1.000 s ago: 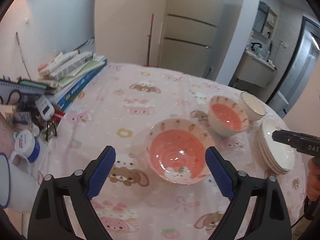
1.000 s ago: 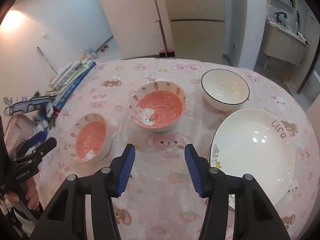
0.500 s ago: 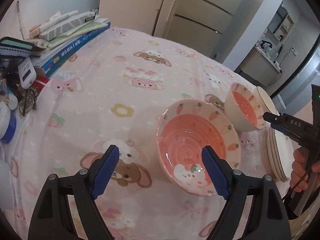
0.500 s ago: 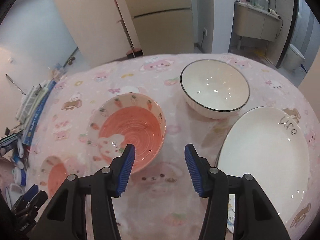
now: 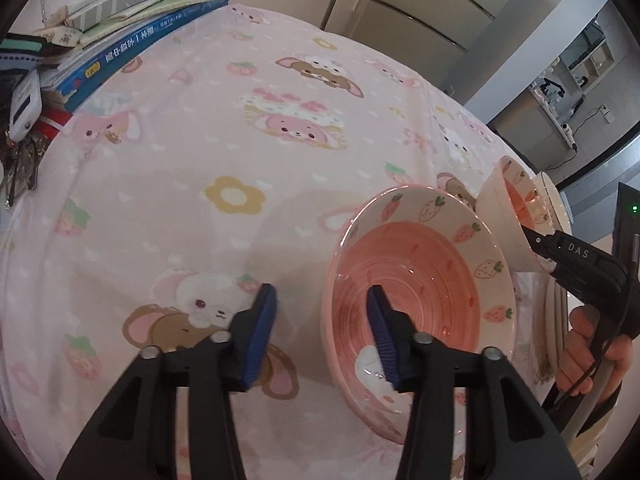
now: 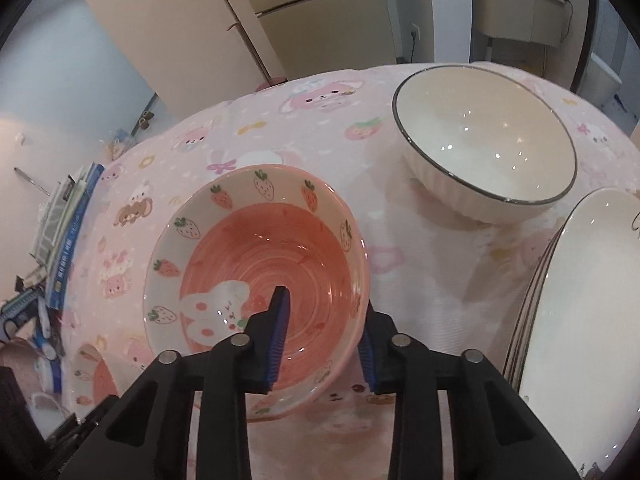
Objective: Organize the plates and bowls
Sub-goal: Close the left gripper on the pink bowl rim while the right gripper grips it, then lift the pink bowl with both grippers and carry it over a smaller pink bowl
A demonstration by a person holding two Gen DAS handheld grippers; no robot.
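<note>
Pink cartoon-print tablecloth (image 5: pixel 224 152); beige cabinets (image 6: pixel 320 12) behind.
Stacked books (image 5: pixel 132 24) at edge. Left gripper (image 5: pixel 322 332), right gripper (image 6: pixel 322 332): both apart, straddling pink strawberry bowl rims (image 5: pixel 420 280).

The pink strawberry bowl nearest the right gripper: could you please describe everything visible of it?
The pink strawberry bowl looks like glazed ceramic, with a cream band of painted strawberries, a coral spiral-brushed inside and a white rabbit. It is empty and appears to rest upright on the pink tablecloth, left of the white bowl. The right gripper straddles its near rim, one finger inside and one outside, not yet clamped.
</note>
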